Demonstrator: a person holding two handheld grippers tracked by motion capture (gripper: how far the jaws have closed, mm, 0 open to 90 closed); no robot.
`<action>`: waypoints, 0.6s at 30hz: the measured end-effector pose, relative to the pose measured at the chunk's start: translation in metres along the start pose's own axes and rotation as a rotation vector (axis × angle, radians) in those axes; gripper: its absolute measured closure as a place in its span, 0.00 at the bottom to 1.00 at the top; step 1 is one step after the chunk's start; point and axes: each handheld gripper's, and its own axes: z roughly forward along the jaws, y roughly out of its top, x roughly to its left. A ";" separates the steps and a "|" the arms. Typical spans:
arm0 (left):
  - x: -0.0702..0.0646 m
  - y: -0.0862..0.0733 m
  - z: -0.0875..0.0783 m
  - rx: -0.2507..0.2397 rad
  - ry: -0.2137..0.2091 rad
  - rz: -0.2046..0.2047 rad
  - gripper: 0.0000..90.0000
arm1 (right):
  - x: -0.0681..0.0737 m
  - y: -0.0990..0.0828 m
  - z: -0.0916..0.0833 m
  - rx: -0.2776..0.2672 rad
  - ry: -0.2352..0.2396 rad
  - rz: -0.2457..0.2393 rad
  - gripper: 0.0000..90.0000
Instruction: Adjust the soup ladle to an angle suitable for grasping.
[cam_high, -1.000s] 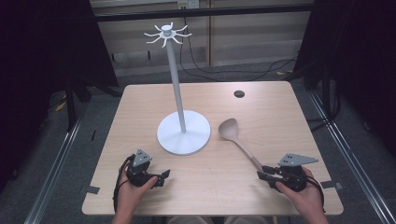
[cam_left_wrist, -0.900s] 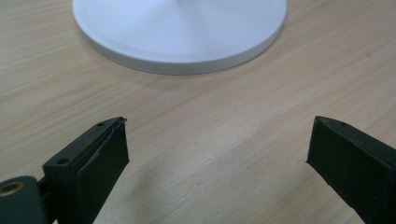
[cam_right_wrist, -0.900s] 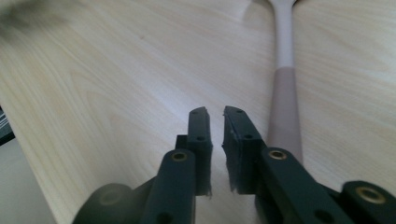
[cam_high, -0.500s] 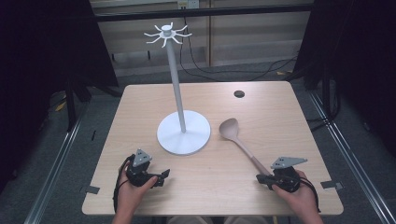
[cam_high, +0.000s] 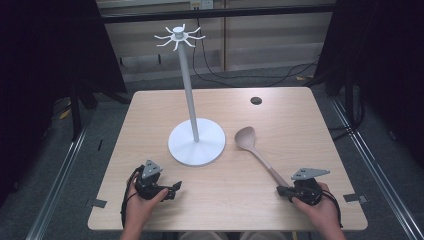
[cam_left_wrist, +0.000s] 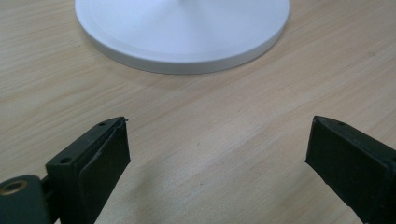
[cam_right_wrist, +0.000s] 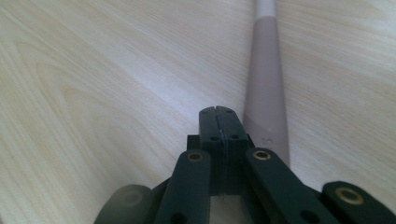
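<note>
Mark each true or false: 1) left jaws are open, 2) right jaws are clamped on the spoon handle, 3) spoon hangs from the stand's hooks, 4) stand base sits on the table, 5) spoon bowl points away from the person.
1) True. The left gripper has its jaws wide apart over bare table.
2) False. The right gripper has its jaws pressed together with nothing between them; the spoon handle lies beside them.
3) False. The spoon lies flat on the table; the hooks carry nothing.
4) True. The stand rests its round white base on the tabletop.
5) True. The bowl lies at the far end, the handle end near the right gripper.
</note>
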 end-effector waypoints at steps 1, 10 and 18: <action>0.001 0.000 -0.001 0.001 -0.002 0.003 0.07 | -0.001 0.000 0.000 -0.004 -0.004 -0.003 1.00; 0.001 0.000 0.001 0.001 -0.009 -0.010 0.07 | 0.000 -0.001 -0.001 -0.010 -0.026 -0.015 1.00; 0.001 0.000 0.002 0.002 -0.009 -0.007 0.07 | 0.000 0.000 -0.001 -0.010 -0.043 -0.005 1.00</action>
